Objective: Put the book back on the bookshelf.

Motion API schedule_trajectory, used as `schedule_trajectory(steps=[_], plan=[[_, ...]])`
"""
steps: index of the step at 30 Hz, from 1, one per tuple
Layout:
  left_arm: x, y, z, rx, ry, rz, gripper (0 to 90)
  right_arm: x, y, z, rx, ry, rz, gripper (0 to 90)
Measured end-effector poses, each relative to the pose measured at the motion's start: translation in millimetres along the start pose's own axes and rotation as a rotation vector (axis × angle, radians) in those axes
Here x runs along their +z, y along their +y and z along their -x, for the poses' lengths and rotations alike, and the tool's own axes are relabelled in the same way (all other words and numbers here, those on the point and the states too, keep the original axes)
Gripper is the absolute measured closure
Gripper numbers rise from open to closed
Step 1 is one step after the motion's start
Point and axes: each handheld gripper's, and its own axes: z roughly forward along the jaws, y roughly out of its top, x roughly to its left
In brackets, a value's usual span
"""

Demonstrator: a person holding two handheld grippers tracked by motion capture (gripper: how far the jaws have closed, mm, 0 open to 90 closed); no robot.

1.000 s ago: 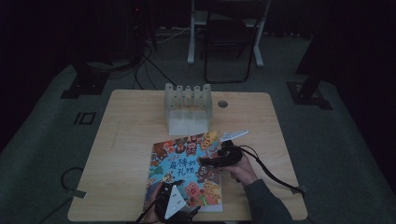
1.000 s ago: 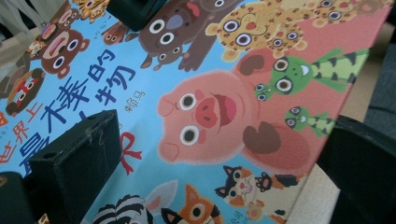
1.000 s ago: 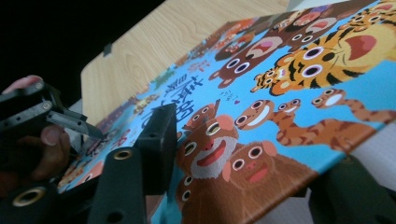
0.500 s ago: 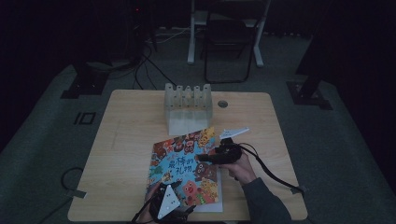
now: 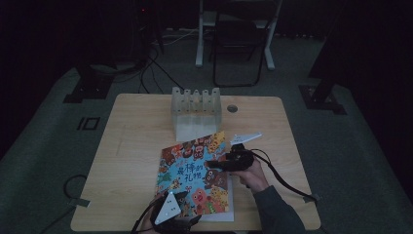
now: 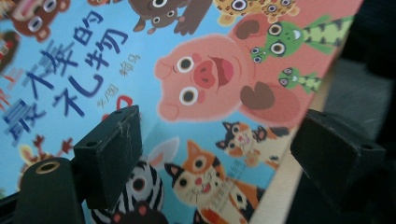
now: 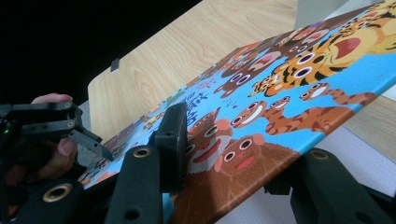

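Observation:
A picture book (image 5: 192,170) with cartoon animals on a blue cover lies on the wooden table (image 5: 131,146). My right gripper (image 5: 214,165) is at its right edge. Its jaws have just been closing and now pinch the cover (image 7: 280,93), one pad on top and one beneath. The cover tilts up off the white page (image 7: 345,154). My left gripper (image 5: 191,220) is at the book's near left corner. Its jaws have just been closing but still stand wide, one over the cover (image 6: 196,79), the other past the book's edge. It also appears as the left gripper (image 7: 70,130) at the far left.
A clear plastic rack (image 5: 196,109) stands at the back middle of the table, with a round hole (image 5: 232,108) beside it. Beyond the table a chair (image 5: 238,44) and cables (image 5: 146,63) sit on the dark floor. The table's near edge lies right below the left hand.
The cover's right edge has risen slightly in the right gripper. The left gripper has edged a little to the left at the book's near corner.

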Motion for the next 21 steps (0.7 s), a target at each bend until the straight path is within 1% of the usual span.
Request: schedule_trajectory(steps=[1, 2, 3, 4, 10, 15, 20, 21], plan=[[-1.2, -1.4, -1.7, -0.011, -0.023, 0.003, 17.0, -1.2, 0.1, 0.0, 0.001, -0.003, 0.002, 58.8], [-3.6, -2.9, -4.8, -0.031, -0.050, 0.017, 20.0, -2.5, 0.1, -0.1, -0.003, -0.011, 0.002, 58.9], [-6.2, -4.3, -9.1, -0.066, -0.095, 0.026, 20.9, -4.2, -0.2, 0.6, -0.002, -0.010, 0.007, 59.2], [-8.6, -5.6, -12.7, -0.085, -0.114, 0.035, 20.9, -6.0, -0.6, 1.1, 0.000, -0.013, 0.009, 59.6], [-23.2, -7.9, -29.4, -0.130, -0.048, 0.068, 20.8, -15.2, -2.3, 3.0, 0.002, -0.033, 0.025, 60.7], [-29.0, -9.5, -40.7, -0.165, 0.000, 0.069, 21.0, -18.6, -1.5, 1.8, -0.008, -0.041, 0.032, 61.5], [-32.0, -10.7, -50.8, -0.201, 0.028, 0.061, 21.2, -22.0, -1.0, -0.3, -0.022, -0.043, 0.043, 62.3], [-32.3, -10.6, -52.7, -0.203, 0.034, 0.057, 21.2, -23.0, -0.8, -0.8, -0.026, -0.043, 0.046, 62.5]])
